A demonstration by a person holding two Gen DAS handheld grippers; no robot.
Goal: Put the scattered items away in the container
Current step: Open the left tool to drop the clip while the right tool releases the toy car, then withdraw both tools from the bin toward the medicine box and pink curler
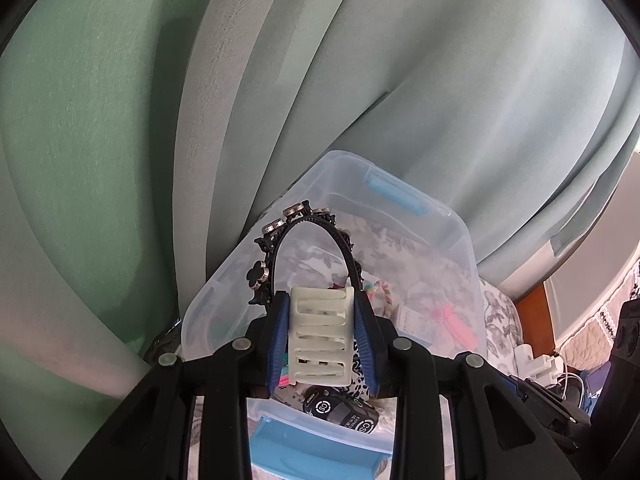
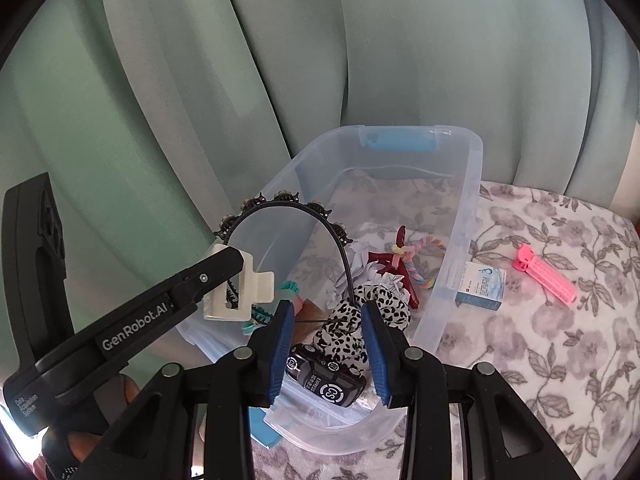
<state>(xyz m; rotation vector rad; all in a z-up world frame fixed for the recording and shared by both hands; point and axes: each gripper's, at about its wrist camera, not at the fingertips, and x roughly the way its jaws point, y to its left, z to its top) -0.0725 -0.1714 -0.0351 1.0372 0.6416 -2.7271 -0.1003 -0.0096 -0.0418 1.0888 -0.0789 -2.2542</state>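
Note:
My left gripper (image 1: 322, 300) is shut on a cream claw hair clip (image 1: 322, 336), held over the near-left corner of the clear plastic bin (image 1: 460, 224). A black headband (image 1: 316, 232) with flower studs passes through the clip and arches above it. In the right wrist view the left gripper (image 2: 230, 268) reaches in from the left with the clip (image 2: 236, 288). The headband (image 2: 288, 210) curves over to my right gripper (image 2: 327, 310), its free end hanging between the open blue fingers (image 2: 374, 336), which do not press it.
In the bin (image 2: 476, 184) lie a leopard-print scrunchie (image 2: 352, 320), a black tube (image 2: 324, 380), a red clip (image 2: 396, 264) and a rainbow cord (image 2: 416, 256). A small blue box (image 2: 480, 286) and a pink roller clip (image 2: 546, 274) lie outside on the floral cover (image 2: 540, 352). Green curtains (image 2: 160, 100) hang behind.

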